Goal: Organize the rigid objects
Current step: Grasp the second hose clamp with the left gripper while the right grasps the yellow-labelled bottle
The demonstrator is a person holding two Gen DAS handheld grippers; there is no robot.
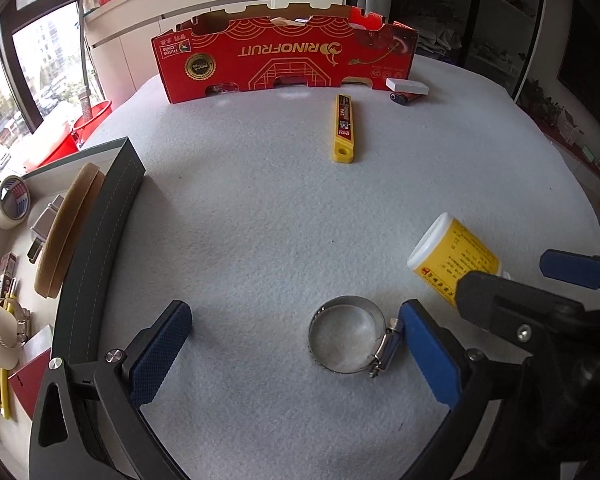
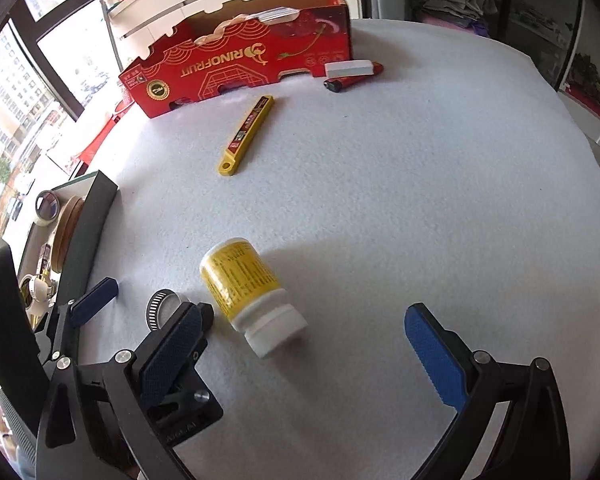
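Note:
A metal hose clamp (image 1: 350,334) lies on the white felt table between the fingers of my open left gripper (image 1: 296,338), its screw end touching the right pad (image 1: 428,356). A yellow-labelled white bottle (image 2: 250,286) lies on its side between the fingers of my open right gripper (image 2: 306,346), nearer the left pad; it also shows in the left wrist view (image 1: 454,258). The clamp shows partly hidden in the right wrist view (image 2: 162,306). A yellow blade case (image 1: 343,128) lies further back. A dark tray (image 1: 100,240) at the left holds tape rolls, a clamp and other items.
A red RINOFRUIT cardboard box (image 1: 284,58) stands at the back of the table. A white eraser block (image 1: 406,86) and a red lighter (image 1: 406,98) lie beside its right end. The table edge curves round to the right, with shelves beyond.

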